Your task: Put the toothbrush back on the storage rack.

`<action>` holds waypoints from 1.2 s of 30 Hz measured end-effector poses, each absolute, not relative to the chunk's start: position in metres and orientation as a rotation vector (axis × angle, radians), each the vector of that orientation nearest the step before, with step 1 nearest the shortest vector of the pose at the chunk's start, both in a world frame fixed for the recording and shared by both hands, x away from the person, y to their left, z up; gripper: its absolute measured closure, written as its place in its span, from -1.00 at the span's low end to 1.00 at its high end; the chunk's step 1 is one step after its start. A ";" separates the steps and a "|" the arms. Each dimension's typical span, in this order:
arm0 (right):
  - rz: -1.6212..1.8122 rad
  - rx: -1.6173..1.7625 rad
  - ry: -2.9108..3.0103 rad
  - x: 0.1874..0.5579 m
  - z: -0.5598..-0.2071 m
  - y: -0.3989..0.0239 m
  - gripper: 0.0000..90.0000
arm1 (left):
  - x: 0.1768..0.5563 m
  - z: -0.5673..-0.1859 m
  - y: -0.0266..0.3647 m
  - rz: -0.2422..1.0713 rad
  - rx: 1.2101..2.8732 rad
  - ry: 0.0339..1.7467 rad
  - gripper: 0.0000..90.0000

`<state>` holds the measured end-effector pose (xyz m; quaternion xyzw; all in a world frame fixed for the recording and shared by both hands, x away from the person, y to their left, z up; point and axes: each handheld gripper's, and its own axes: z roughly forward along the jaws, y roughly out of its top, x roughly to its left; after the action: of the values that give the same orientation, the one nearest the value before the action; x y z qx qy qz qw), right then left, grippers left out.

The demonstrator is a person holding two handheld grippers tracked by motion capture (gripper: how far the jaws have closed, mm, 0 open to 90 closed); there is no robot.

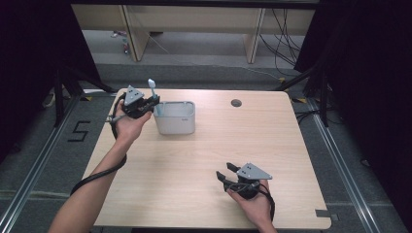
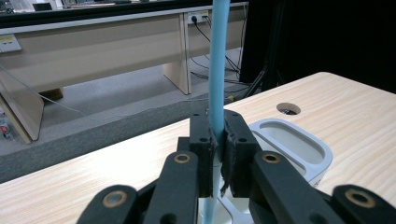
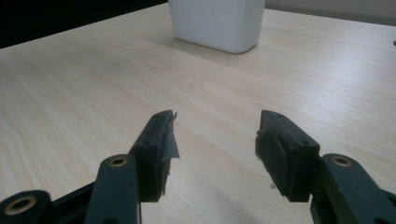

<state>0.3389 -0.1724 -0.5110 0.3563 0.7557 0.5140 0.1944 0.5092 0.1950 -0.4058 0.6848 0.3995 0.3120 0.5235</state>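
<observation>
A white oblong holder [image 1: 175, 118] stands on the wooden table [image 1: 204, 160] at the back left. My left gripper [image 1: 149, 104] is at the holder's left end, shut on a light blue toothbrush [image 1: 154, 96] that stands upright with its head up and its lower end inside the holder. In the left gripper view the blue handle [image 2: 217, 70] runs straight up between the pressed pads, with the holder [image 2: 299, 148] just behind. My right gripper [image 1: 224, 171] rests low near the front right of the table, open with nothing between its fingers [image 3: 159, 149]; the holder [image 3: 217, 22] is far ahead of it.
A round cable hole [image 1: 236, 103] sits in the table near the back edge. Beyond the table are pale benches [image 1: 194, 22], loose cables on the floor and black curtains at both sides.
</observation>
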 end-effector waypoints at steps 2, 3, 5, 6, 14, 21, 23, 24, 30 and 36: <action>1.456 1.000 2.112 0.339 -0.512 -0.172 0.03 | 0.510 -0.408 0.195 0.744 1.645 0.960 0.86; 1.456 0.995 2.114 0.339 -0.511 -0.172 0.03 | 0.510 -0.408 0.194 0.742 1.647 0.961 0.86; 1.453 1.000 2.116 0.339 -0.511 -0.172 0.03 | 0.511 -0.410 0.194 0.742 1.654 0.961 0.86; 1.458 1.003 2.116 0.339 -0.511 -0.172 0.03 | 0.511 -0.411 0.193 0.738 1.656 0.964 0.86; 1.427 0.976 2.116 0.339 -0.511 -0.173 0.03 | 0.513 -0.422 0.192 0.718 1.682 0.977 0.86; 1.428 1.034 2.134 0.336 -0.512 -0.171 0.03 | 0.514 -0.426 0.192 0.706 1.680 0.994 0.85; 1.443 1.020 2.125 0.337 -0.513 -0.171 0.03 | 0.514 -0.427 0.192 0.706 1.680 0.996 0.85; 1.427 1.025 2.131 0.337 -0.512 -0.171 0.03 | 0.514 -0.428 0.191 0.704 1.683 0.997 0.85; 1.447 1.025 2.125 0.338 -0.513 -0.171 0.03 | 0.515 -0.430 0.190 0.700 1.690 1.001 0.85; 1.425 0.995 2.138 0.339 -0.513 -0.172 0.03 | 0.516 -0.432 0.189 0.690 1.694 1.012 0.85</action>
<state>0.3390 -0.1721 -0.5127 0.3542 0.7616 0.5077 0.1918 0.5165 0.1894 -0.4322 0.7011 0.4186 0.2856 0.5016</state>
